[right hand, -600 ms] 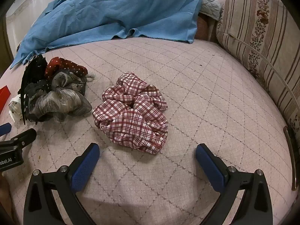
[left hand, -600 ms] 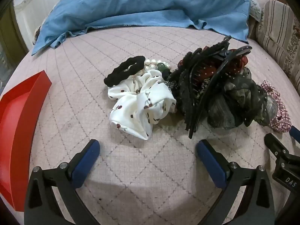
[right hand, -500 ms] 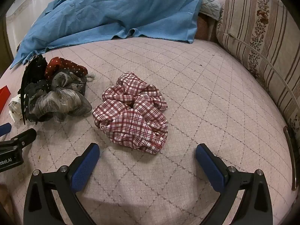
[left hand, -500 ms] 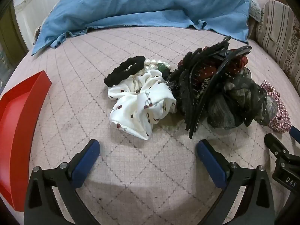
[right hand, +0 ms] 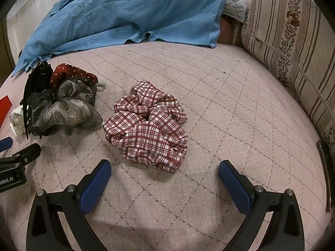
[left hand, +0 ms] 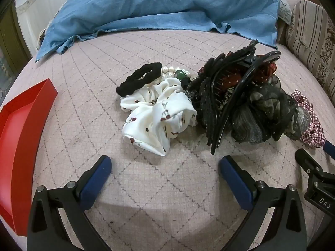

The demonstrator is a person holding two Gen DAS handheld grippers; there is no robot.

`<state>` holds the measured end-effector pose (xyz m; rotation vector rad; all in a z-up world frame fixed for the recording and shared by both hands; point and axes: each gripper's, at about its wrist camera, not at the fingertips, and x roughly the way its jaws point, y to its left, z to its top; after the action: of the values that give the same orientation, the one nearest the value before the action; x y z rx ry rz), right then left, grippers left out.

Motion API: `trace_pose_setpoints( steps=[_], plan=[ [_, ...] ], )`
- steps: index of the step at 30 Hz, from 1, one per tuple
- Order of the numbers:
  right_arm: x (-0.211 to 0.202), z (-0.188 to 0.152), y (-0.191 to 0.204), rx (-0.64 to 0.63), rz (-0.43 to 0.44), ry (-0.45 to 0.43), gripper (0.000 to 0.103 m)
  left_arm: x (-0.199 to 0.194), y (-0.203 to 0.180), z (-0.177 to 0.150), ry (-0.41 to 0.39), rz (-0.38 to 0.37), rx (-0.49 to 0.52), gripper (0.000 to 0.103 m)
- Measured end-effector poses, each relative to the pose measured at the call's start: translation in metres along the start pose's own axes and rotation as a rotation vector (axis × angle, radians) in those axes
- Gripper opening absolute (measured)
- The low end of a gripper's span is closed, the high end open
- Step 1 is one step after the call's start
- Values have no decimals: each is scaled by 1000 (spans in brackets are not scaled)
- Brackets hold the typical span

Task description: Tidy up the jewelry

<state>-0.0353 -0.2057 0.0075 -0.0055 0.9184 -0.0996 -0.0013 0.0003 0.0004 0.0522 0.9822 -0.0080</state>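
A pile of hair accessories lies on the pink quilted bed. In the left wrist view a white cherry-print scrunchie (left hand: 159, 117) sits just beyond my open left gripper (left hand: 165, 167), with a black hair tie (left hand: 139, 81), a pearl bracelet (left hand: 169, 73), black claw clips (left hand: 228, 96) and dark sheer scrunchies (left hand: 266, 110) behind and to the right. In the right wrist view a red plaid scrunchie (right hand: 148, 125) lies apart, just ahead of my open right gripper (right hand: 165, 167). Nothing is between either pair of fingers.
A red tray (left hand: 18, 138) rests at the left edge of the bed. A blue cloth (left hand: 159, 6) is heaped at the back. A striped floral cushion (right hand: 291, 39) lines the right side. The other gripper's black body (right hand: 14, 167) shows at the left edge.
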Motion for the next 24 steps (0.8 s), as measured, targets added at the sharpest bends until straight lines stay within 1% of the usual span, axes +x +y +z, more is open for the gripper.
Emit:
trace_pose_setpoints(
  steps=[4, 6, 8, 10, 13, 14, 16, 20, 24],
  plan=[
    [1, 1, 0, -3, -4, 0, 103, -2, 1, -3, 1, 1, -1, 103],
    [2, 1, -1, -6, -7, 1, 103, -2, 1, -1, 21, -13, 5, 103],
    [2, 2, 0, -9, -9, 4, 103, -5, 2, 0, 42, -44, 56, 103],
    [1, 2, -1, -3, -2, 2, 103, -5, 4, 0, 47, -67, 63, 103],
    [-3, -1, -2, 39, 12, 38, 103, -10, 6, -2, 69, -82, 91, 103],
    [-3, 1, -3, 41, 12, 58, 103, -13, 8, -3, 75, -84, 92, 103],
    [-5, -3, -1, 36, 4, 62, 103, -22, 14, -8, 82, -81, 78, 103],
    [-12, -11, 1, 25, 2, 38, 103, -44, 28, -18, 48, -59, 38, 103],
    [-20, -19, 8, -5, -45, 16, 103, -67, 43, -23, 9, -39, 10, 103]
  ],
)
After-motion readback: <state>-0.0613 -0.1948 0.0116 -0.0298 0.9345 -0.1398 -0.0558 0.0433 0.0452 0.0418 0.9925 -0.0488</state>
